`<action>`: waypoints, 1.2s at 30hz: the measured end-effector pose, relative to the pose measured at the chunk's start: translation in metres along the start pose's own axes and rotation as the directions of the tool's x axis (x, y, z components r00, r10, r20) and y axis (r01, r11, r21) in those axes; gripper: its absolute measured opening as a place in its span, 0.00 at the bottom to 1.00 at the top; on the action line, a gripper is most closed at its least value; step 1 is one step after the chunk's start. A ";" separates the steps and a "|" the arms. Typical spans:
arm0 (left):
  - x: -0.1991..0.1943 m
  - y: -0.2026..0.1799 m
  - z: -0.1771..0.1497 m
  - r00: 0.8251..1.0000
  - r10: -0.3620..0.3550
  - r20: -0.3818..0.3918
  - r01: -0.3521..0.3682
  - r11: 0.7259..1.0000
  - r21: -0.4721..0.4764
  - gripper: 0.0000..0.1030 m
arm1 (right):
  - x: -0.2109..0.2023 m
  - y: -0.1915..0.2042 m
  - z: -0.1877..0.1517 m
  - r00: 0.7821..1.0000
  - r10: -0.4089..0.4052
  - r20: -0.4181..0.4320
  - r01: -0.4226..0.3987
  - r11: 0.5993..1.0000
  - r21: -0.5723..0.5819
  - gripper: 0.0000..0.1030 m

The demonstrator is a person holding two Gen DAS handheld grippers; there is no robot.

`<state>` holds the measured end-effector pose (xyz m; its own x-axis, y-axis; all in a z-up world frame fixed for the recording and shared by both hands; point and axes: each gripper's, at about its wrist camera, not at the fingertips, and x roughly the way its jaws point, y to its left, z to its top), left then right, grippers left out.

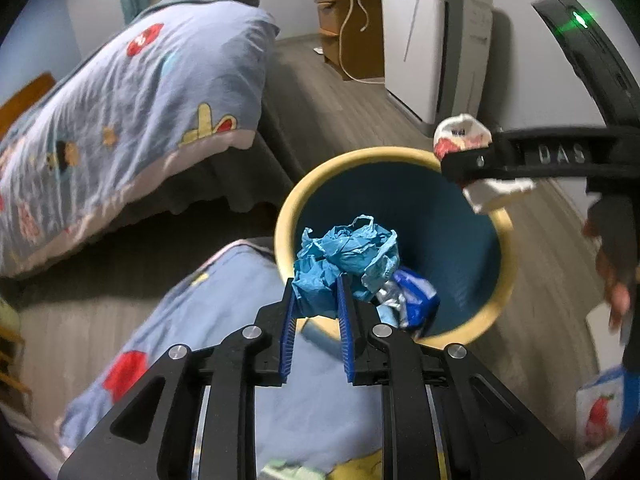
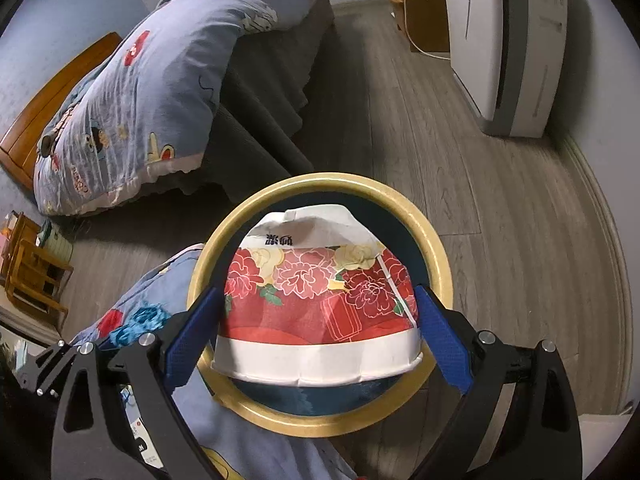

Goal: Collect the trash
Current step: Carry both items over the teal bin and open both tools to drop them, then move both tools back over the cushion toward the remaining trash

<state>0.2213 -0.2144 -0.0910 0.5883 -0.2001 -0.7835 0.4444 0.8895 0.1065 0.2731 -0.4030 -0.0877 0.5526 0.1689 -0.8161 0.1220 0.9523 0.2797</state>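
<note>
A round bin with a yellow rim (image 1: 288, 208) and dark blue inside stands on the floor; it also shows in the right wrist view (image 2: 440, 256). My left gripper (image 1: 318, 300) is shut on a crumpled blue paper (image 1: 348, 256) over the bin's near edge. A blue and silver wrapper (image 1: 412, 296) lies inside the bin. My right gripper (image 2: 320, 320) is shut on a red-flowered white paper package (image 2: 320, 292), held right above the bin's mouth. In the left wrist view the right gripper (image 1: 460, 164) comes in from the right over the far rim with the package (image 1: 460, 136).
A bed with a blue patterned quilt (image 1: 132, 120) stands to the left, and a quilt part (image 1: 224, 340) lies beside the bin. A white appliance (image 1: 432, 52) and a wooden cabinet (image 1: 352, 32) stand against the far wall. A small wooden rack (image 2: 32, 276) is at the left.
</note>
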 end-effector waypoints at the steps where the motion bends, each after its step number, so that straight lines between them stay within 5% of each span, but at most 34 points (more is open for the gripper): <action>1: 0.003 0.000 0.000 1.000 -0.004 -0.002 0.004 1.000 -0.014 0.19 | 0.001 0.000 0.000 1.000 0.005 -0.002 -0.005 1.000 0.004 0.91; 11: 0.024 -0.009 0.005 1.000 -0.024 -0.001 0.024 1.000 -0.011 0.25 | 0.004 -0.002 0.003 0.999 0.048 0.022 -0.048 0.999 0.025 0.92; 15: 0.022 -0.012 0.003 1.000 -0.011 0.021 0.011 1.000 0.013 0.49 | 0.002 -0.004 0.004 0.997 0.064 0.036 -0.066 0.997 0.047 0.94; 18: 0.019 -0.013 0.001 0.999 -0.008 0.034 0.008 1.000 0.020 0.53 | 0.001 -0.004 0.005 0.997 0.064 0.038 -0.066 0.997 0.050 0.94; 25: 0.009 -0.002 -0.003 0.998 0.011 0.062 -0.011 1.000 -0.015 0.87 | -0.002 -0.003 0.007 0.997 0.048 0.051 -0.051 0.998 0.040 0.94; 36: -0.017 0.011 -0.010 0.995 0.042 0.085 -0.037 0.998 -0.052 0.92 | -0.015 -0.001 0.010 0.996 0.003 0.090 -0.007 0.999 0.037 0.94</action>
<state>0.2093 -0.1970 -0.0823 0.6619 -0.1972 -0.7232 0.3862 0.9166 0.1035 0.2735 -0.4087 -0.0706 0.6246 0.1487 -0.7666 0.1484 0.9412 0.3034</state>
